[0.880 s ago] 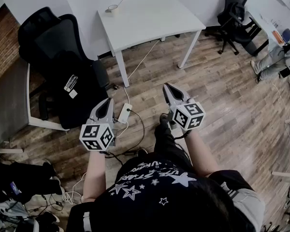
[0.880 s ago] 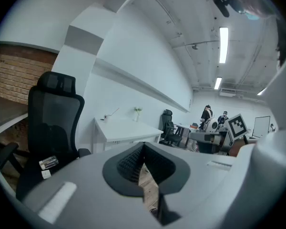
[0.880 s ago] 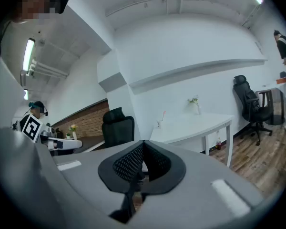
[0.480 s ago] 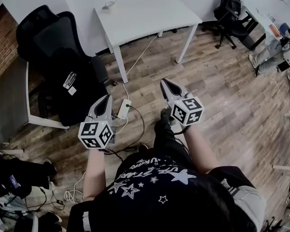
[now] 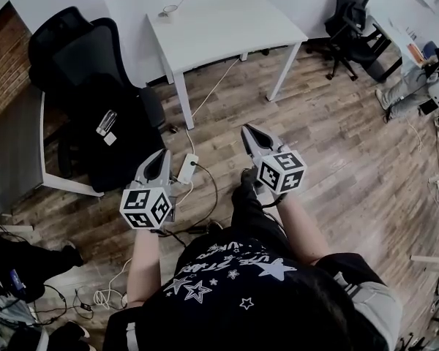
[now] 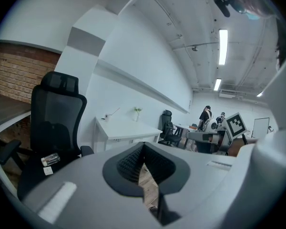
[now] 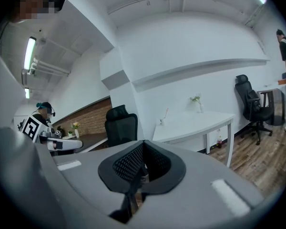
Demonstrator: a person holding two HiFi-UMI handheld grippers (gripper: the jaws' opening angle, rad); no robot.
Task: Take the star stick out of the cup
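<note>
The cup (image 5: 167, 11) stands at the far left corner of the white table (image 5: 227, 28), with a thin stick leaning out of it; its star end is too small to make out. The left gripper view shows the cup (image 6: 106, 116) far off, and so does the right gripper view, where the stick (image 7: 166, 113) rises from the cup (image 7: 160, 122). Both grippers hover over the wooden floor, well short of the table. My left gripper (image 5: 164, 154) is shut and empty. My right gripper (image 5: 246, 129) is shut and empty too.
A black office chair (image 5: 80, 72) with a small clear bottle (image 5: 107, 124) on its seat stands left of the table. A power strip (image 5: 186, 170) and cables lie on the floor below the grippers. Another chair (image 5: 355, 13) and a seated person (image 5: 417, 86) are at the right. A small vase (image 7: 196, 99) stands on the table.
Both grippers stay shut and nearly in place; the right one has drifted a little to the left. The head view has shifted slightly.
</note>
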